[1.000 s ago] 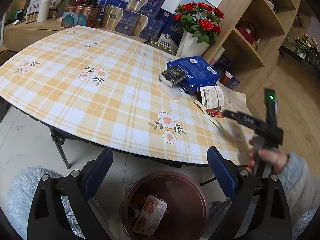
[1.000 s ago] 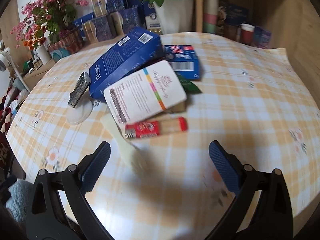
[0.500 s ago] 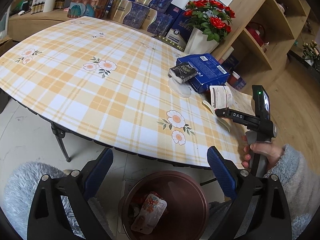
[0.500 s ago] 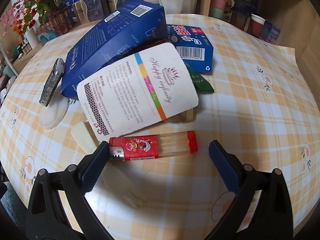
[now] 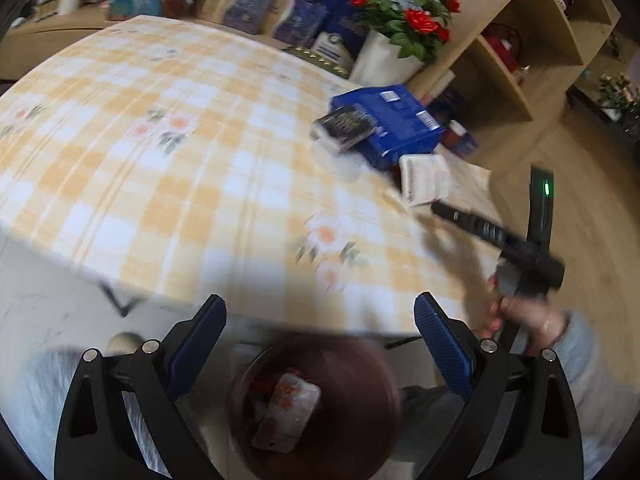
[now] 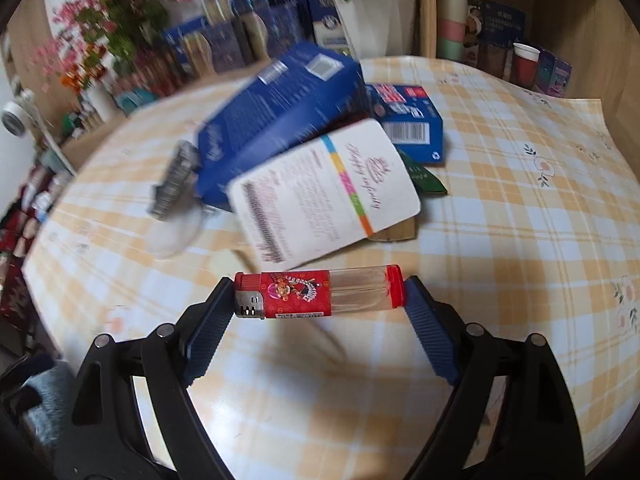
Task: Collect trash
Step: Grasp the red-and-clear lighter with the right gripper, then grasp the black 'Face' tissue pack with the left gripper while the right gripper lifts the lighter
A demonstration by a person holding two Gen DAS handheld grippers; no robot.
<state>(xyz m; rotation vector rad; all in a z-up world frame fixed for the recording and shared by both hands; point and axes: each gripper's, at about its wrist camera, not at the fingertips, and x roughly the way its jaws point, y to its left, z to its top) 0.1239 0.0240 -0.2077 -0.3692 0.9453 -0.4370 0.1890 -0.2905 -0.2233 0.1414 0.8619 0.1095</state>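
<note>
Lighter (image 6: 318, 295) now between closing right gripper (image 6: 319, 312); wrapper (image 5: 287, 416) in bin (image 5: 360, 364).

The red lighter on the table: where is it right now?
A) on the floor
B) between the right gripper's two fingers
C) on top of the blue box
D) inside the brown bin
B: the red lighter lies crosswise between the right gripper's blue fingers, one at each end.

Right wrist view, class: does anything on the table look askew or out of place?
Yes. The big blue box is tilted, propped on the pile instead of lying flat, and the white card leans crookedly against it. The lighter sits end to end between the right gripper pads.
</note>
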